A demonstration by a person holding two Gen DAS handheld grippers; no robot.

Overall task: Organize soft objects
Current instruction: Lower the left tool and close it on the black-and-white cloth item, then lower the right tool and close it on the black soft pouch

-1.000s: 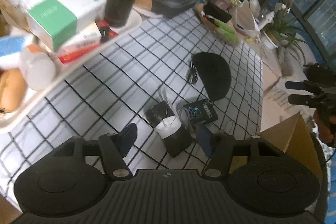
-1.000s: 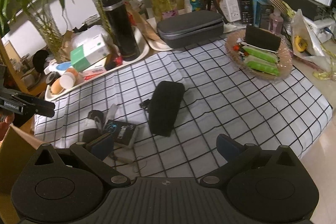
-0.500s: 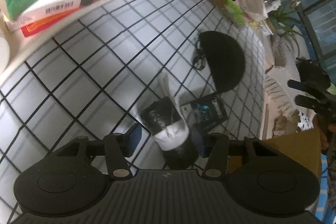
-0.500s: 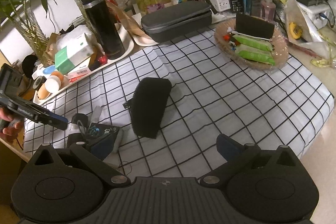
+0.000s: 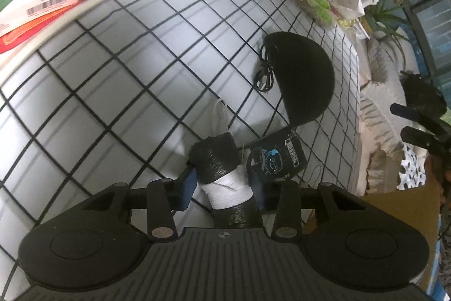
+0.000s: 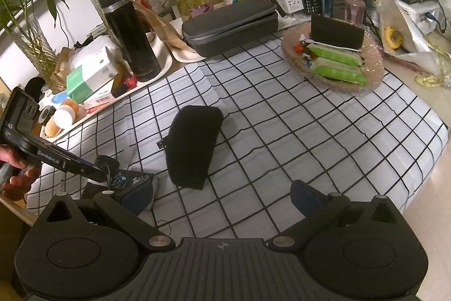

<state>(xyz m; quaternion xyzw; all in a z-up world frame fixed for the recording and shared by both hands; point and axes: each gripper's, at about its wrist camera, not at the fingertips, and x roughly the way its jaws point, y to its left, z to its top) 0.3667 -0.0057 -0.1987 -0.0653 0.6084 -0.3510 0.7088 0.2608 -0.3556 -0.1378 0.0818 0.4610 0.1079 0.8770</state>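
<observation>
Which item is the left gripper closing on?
On the checked cloth, near its front edge, the left gripper brackets a small roll. Unlike the flat printed pouch beside it, it is cylindrical: black film with a white band.

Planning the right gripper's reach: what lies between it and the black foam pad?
Only bare checked cloth lies between the right gripper and the foam pad, seen in the right wrist view.

dim indoor light | fisheye-warped edges | left view motion-blurred
</observation>
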